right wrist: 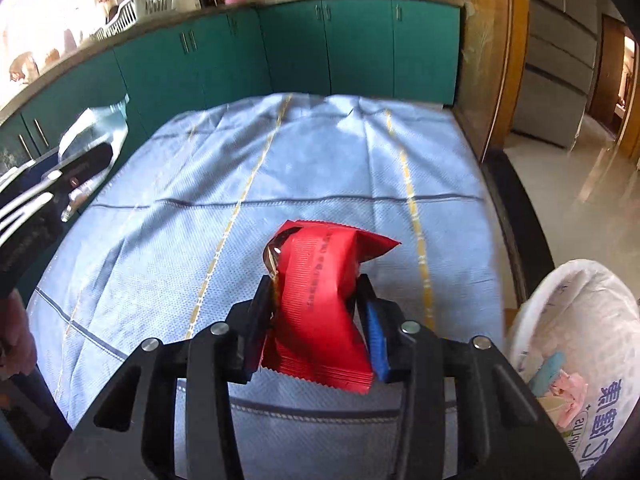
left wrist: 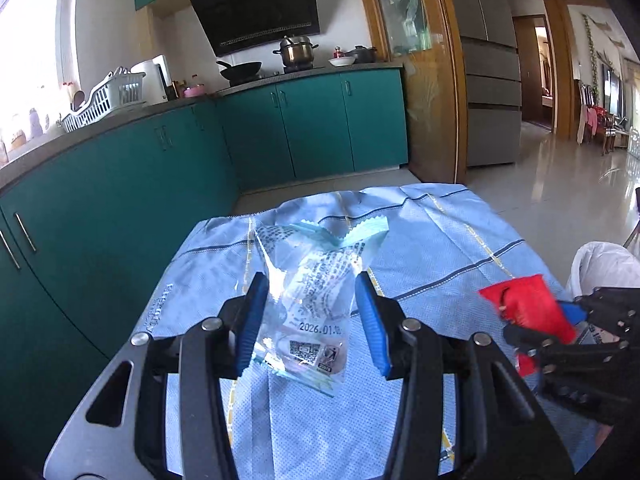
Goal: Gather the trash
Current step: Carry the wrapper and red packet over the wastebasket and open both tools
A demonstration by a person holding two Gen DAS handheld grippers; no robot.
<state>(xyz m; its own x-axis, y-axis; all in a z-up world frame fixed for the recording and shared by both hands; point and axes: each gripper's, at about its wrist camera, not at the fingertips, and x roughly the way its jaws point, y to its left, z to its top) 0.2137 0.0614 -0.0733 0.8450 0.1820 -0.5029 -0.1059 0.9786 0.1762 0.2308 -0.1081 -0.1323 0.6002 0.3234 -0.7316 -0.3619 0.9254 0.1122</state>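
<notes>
Left tool pinches the clear wrapper; right tool pinches the red wrapper (both above the cloth-covered bench), beside the lined bin.

Teal cabinets, glossy tiled floor, bright window

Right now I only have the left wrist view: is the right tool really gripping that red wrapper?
Observer: Yes. The right tool has both pads pressed on the red wrapper.
Reviewer: Is the wrapper sealed?
Observer: No, its top is torn open, with brown lining showing.
Reviewer: Anything in the white bag yet?
Observer: Yes. The white bag holds a pink wrapper and a pale blue piece.
</notes>
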